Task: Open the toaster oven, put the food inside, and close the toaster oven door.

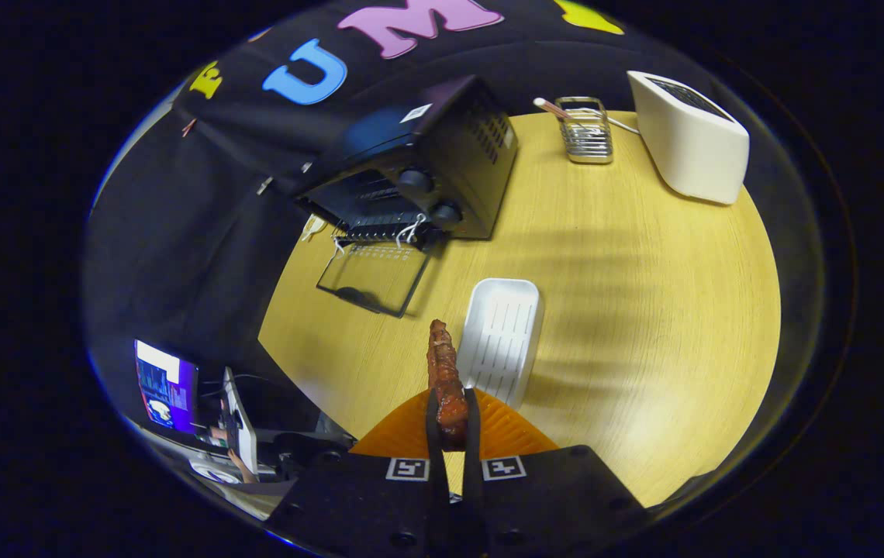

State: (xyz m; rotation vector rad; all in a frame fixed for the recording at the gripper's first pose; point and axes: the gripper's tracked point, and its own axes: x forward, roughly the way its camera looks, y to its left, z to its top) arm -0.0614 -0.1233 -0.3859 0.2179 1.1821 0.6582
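The fingers (432, 422) are pressing from both sides on the food (446, 380), which is sticking out ahead of them over the surface (644, 310). The tray (501, 339) is lying just right of the food. Beyond and to the left, the toaster oven (426, 167) is standing with its door (372, 279) lying open toward the fingers. Far right, the rack (585, 130) is sitting beside the toaster (688, 139).

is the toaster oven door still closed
No, the toaster oven has its glass door folded down flat onto the table, while the claw is shut on the piece of food.
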